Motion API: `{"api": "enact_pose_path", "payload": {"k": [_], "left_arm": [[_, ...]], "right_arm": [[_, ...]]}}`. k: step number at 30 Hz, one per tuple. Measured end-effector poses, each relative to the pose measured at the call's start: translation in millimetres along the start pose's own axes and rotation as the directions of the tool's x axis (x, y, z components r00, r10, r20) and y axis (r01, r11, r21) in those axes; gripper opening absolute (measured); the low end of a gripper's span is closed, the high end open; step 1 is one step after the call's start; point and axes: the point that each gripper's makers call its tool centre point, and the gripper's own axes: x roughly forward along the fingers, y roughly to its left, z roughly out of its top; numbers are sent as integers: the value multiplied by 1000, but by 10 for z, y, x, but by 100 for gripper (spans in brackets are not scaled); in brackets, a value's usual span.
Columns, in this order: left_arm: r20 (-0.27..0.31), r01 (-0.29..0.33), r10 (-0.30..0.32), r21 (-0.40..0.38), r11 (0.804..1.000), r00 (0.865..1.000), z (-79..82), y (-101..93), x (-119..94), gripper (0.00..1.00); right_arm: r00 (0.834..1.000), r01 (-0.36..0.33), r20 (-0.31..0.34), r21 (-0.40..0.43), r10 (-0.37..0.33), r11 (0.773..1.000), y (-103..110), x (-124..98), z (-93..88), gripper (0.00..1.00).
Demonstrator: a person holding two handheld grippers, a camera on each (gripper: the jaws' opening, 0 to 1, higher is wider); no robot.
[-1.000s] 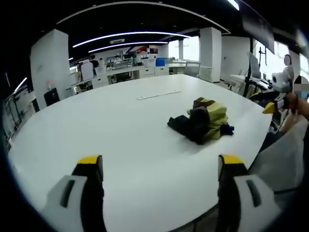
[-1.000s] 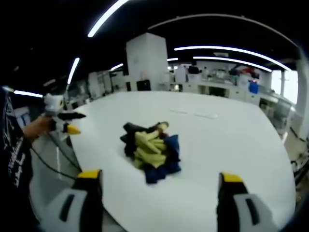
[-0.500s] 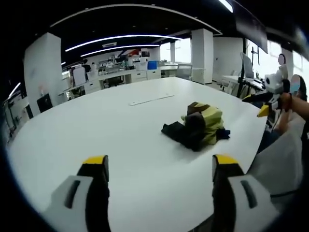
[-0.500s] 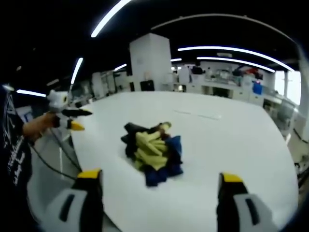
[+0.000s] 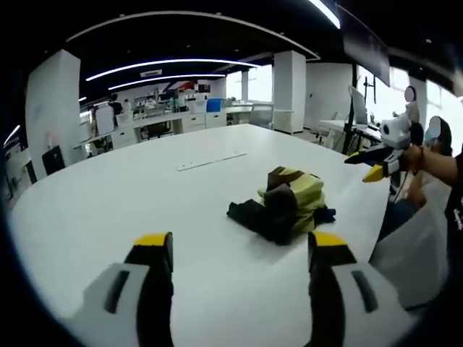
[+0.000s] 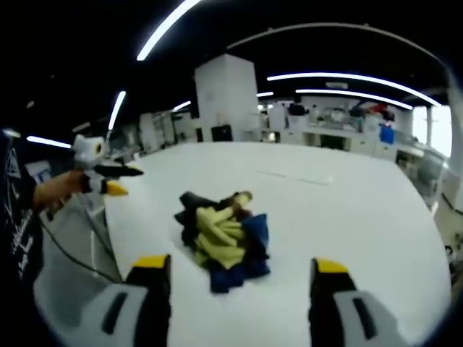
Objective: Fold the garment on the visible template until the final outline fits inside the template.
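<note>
A crumpled garment (image 5: 284, 201) in yellow, dark brown and navy lies bunched near the edge of the white table (image 5: 130, 195). In the right gripper view the same garment (image 6: 221, 237) sits just ahead of the jaws. My left gripper (image 5: 239, 249) is open over the table, short of the garment. My right gripper (image 6: 235, 273) is open too, nothing between its jaws. The right gripper (image 5: 380, 150) shows at the right of the left gripper view, held by a hand. The left gripper (image 6: 101, 173) shows at the left of the right gripper view. A thin pale strip (image 5: 210, 160) lies farther out on the table.
The white table (image 6: 362, 217) is large and rounded, with its edge close to the garment. Behind it stand white pillars (image 6: 226, 97), desks (image 5: 181, 121) and monitors. A person's sleeve (image 5: 416, 242) hangs at the right of the left gripper view.
Both views have drifted closer to the garment. Each gripper's jaws stand slightly narrower than before, still open. The garment has not moved.
</note>
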Motion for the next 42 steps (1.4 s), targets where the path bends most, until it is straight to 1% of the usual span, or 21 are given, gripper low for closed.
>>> {"api": "enact_pose_path", "payload": {"k": [5,8,11,14,17,21,24,27,31,34,39,42], "left_arm": [[10,28,-28,13,1000,1000,73,-60,87,67],[20,39,-39,19,999,999,110,-79,135,64],[18,57,-57,19,998,998,126,-94,193,62],[15,79,-79,22,997,997,140,-142,271,59],[17,98,-98,25,995,995,157,-223,342,56],[-4,135,-135,28,990,991,141,-276,460,51],[-5,154,-154,29,988,988,153,-312,536,49],[-14,170,-169,32,985,985,152,-336,616,48],[-28,188,-188,19,982,982,135,-344,716,45],[-23,203,-203,15,979,979,159,-369,772,43],[-37,229,-229,14,973,973,153,-417,882,38],[-56,241,-240,11,970,969,132,-454,956,33]], "right_arm": [[1000,-7,-18,-7,7,1000,-65,85,-10,71],[1000,-13,-17,-20,12,1000,-95,132,-1,68],[1000,-18,-22,-27,17,999,-107,165,1,64],[1000,-16,-27,-27,16,1000,-141,217,-12,60],[1000,-13,-22,-31,13,999,-168,259,-8,54],[1000,-23,-22,-31,22,999,-181,324,-1,49],[999,-31,-30,-33,30,999,-194,381,-8,45],[999,-42,-33,-9,42,999,-190,440,7,43],[998,-51,-35,-6,51,999,-178,540,30,42],[997,-68,-34,-1,68,998,-149,609,49,40],[994,-99,-52,-3,99,995,-115,719,27,32],[991,-115,-62,4,115,993,-79,760,21,26]]}}
